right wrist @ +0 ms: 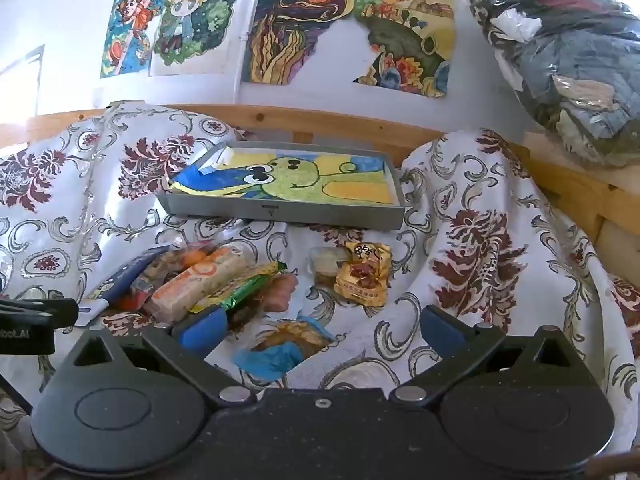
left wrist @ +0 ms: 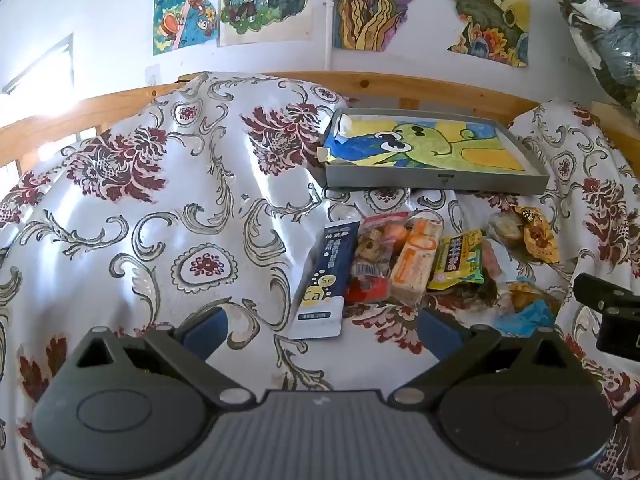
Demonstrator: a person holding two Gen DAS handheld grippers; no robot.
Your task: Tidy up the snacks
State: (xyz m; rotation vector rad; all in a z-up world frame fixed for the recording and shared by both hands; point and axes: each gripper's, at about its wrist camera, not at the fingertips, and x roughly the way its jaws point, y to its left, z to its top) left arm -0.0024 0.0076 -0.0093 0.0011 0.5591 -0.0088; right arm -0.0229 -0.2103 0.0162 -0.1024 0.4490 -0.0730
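Snacks: heaped on floral cloth (left wrist: 168, 184), just in front of grey tray (left wrist: 436, 182).

Tray: shallow, tilted on the cloth, lined with a green-and-yellow cartoon drawing (right wrist: 296, 180); no snack inside.

Row nearest tray front, left to right in left wrist view:
- Navy-and-white box (left wrist: 322, 280), marked "Ca", lying flat.
- Clear bag (left wrist: 374, 252) of mixed sweets, touching the box.
- Orange bar (left wrist: 416, 260), touching the clear bag.
- Green-yellow pack (left wrist: 460, 260), touching the orange bar.

Right of that row, below tray's right half:
- Clear pastry cup (right wrist: 326, 266).
- Gold pouch (right wrist: 362, 280), touching the cup.

Nearer the cameras than the row: blue-wrapped cake (right wrist: 280, 346), apart from the gold pouch.

Left claw (left wrist: 320, 330): spread wide, nothing held, blue pads above the cloth, box end between them.

Right claw (right wrist: 322, 330): spread wide, nothing held, blue-wrapped cake between the fingers but untouched; left pad (right wrist: 202, 328) overlapping the green-yellow pack's near end in view, contact not determinable.

Behind tray: wooden rail (left wrist: 280, 80), then wall with paintings (right wrist: 348, 24). Right of tray, above the rail: clear bag of clothes (right wrist: 568, 60).
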